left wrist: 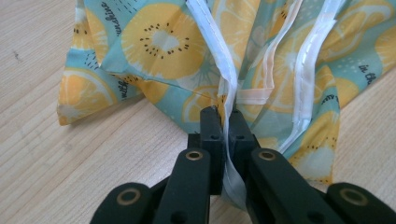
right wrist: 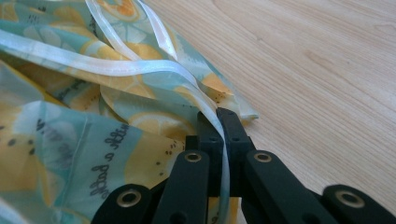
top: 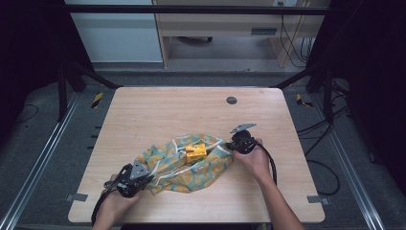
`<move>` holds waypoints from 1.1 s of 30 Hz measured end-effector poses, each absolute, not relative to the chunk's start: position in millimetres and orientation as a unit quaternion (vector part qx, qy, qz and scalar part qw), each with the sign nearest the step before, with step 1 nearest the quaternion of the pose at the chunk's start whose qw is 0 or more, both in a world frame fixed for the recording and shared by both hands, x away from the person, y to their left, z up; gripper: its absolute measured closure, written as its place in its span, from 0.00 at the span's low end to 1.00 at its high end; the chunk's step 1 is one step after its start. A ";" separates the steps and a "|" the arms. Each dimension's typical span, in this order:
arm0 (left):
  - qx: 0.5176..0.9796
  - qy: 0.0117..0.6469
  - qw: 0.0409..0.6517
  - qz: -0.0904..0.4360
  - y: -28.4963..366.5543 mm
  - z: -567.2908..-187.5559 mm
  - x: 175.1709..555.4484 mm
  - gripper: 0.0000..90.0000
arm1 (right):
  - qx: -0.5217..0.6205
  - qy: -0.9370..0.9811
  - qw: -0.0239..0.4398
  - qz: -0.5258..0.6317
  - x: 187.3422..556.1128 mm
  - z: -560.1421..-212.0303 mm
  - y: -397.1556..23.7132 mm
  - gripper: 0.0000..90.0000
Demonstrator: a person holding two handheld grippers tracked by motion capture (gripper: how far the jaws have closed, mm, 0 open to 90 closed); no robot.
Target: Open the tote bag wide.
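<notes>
My left tongs (left wrist: 223,122) are clamped on the bag's (top: 184,163) white edge strip (left wrist: 224,65), and my right tongs (right wrist: 218,122) pinch the same sort of strip (right wrist: 140,69) at the bag's right end — both pairs pressed tight together on it. The bag lies crumpled near the middle of the desk (top: 158,115), toward the near edge, stretched between my hands. It is thin, glossy cloth, teal with yellow citrus slices and small black lettering too bent to read. A yellow block (top: 196,152) sits in the bag's open mouth; folds hide its lower part, and I cannot tell what it is. A small dark round disc (top: 231,100) sits on the far side of the pale wood.
</notes>
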State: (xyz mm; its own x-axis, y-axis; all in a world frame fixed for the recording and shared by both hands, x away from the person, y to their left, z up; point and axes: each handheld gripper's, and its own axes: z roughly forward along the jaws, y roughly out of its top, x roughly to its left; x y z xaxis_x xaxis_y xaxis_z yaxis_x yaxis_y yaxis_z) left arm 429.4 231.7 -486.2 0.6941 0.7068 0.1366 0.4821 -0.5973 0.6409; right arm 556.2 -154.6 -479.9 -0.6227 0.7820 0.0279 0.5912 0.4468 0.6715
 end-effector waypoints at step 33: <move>0.846 0.328 0.357 0.220 230.7 -472.5 419.9 0.67 | 0.377 0.804 0.204 0.412 532.2 -425.9 -162.3 0.40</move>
